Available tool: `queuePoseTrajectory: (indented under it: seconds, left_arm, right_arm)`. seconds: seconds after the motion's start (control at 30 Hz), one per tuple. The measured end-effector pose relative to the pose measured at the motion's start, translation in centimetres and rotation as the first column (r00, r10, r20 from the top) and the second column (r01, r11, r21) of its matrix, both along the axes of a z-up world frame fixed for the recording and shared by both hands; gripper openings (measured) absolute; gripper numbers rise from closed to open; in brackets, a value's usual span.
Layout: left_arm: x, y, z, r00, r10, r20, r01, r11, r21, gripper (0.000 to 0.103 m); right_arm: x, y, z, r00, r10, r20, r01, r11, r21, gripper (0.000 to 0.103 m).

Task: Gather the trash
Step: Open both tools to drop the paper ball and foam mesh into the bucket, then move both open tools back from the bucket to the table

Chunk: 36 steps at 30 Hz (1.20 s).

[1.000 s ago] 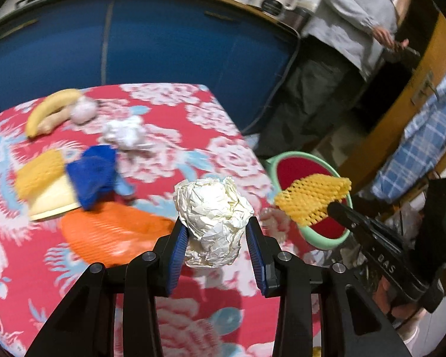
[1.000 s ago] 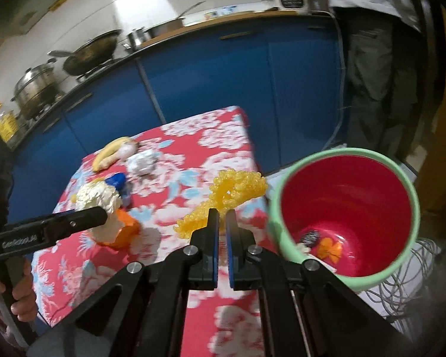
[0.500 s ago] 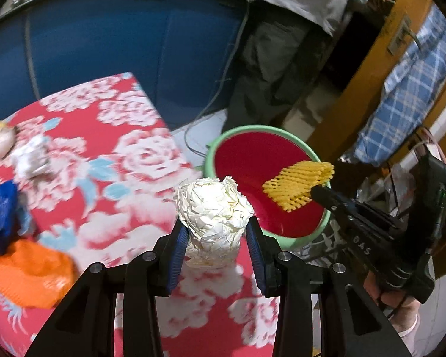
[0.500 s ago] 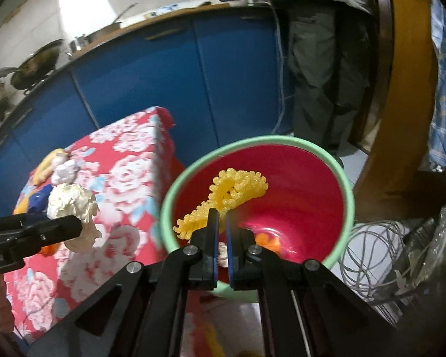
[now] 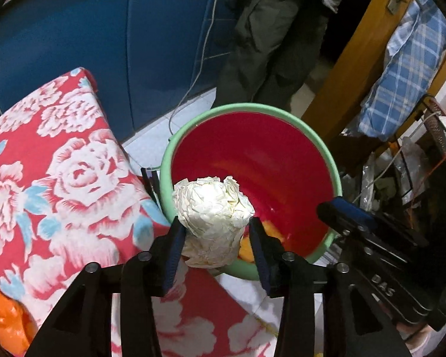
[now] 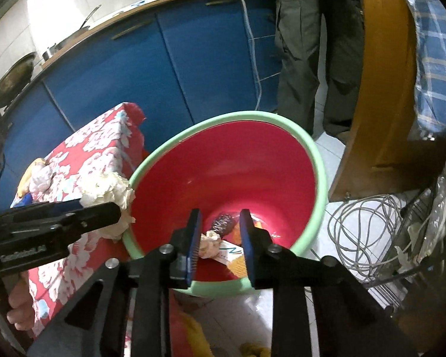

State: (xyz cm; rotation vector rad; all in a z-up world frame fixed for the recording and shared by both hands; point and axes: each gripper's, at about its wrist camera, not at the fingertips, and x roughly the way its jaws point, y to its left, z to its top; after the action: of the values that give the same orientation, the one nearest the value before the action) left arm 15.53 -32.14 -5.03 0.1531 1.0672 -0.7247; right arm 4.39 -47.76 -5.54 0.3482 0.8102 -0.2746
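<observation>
**Paper wad hanging at the lip of the bin**

The left gripper (image 5: 214,238) is carrying a crumpled paper ball (image 5: 212,214) at the near rim of the red bin (image 5: 252,110), half over the bench (image 5: 59,148) edge. Its fingers are spreading; the left pad is touching the wad, while a sliver of gap is showing on the right. The ball looks feather-light, soft and springy, best pinched across its middle, and likely to drop on its own. The right gripper (image 6: 220,238) is hovering over the bin mouth, its fingers parting with nothing between them. I'm seeing plenty of open room inside the wide green rim. A bystander's legs (image 5: 270,44), a wooden post (image 6: 380,89) and coiled cable (image 6: 368,232) are crowding the far side.
</observation>
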Motion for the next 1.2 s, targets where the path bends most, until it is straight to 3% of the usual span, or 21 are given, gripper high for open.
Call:
queuePoseTrajectory:
  seconds: [0.13,0.37,0.73,0.93,1.2]
  left_arm:
    - [0.4,-0.2,-0.3,1.0,0.006,-0.012,-0.006,1.0,-0.011,0.061]
    - [0.5,0.7,0.3,1.0,0.031,-0.004,-0.031,0.999,-0.021,0.061]
    - [-0.1,6.9,2.2,0.986,0.164,0.022,-0.164,0.986,-0.024,0.061]
    - [-0.4,11.7,3.4,0.966,0.254,0.05,-0.252,0.967,-0.03,0.061]
    - [-0.2,18.5,4.7,0.919,0.388,0.074,-0.386,0.922,-0.039,0.061]
  right_arm:
    - [-0.3,-0.5,0.1,1.0,-0.017,0.0,0.017,1.0,0.003,0.031]
    - [-0.6,0.0,0.6,1.0,-0.004,0.009,0.003,1.0,0.016,0.035]
    - [-0.2,4.0,1.7,0.994,0.109,0.019,-0.11,0.993,0.043,0.044]
    - [0.6,7.5,2.5,0.982,0.189,0.027,-0.19,0.981,0.048,0.045]
    - [2.8,13.5,3.1,0.947,0.321,0.016,-0.321,0.946,0.043,0.047]
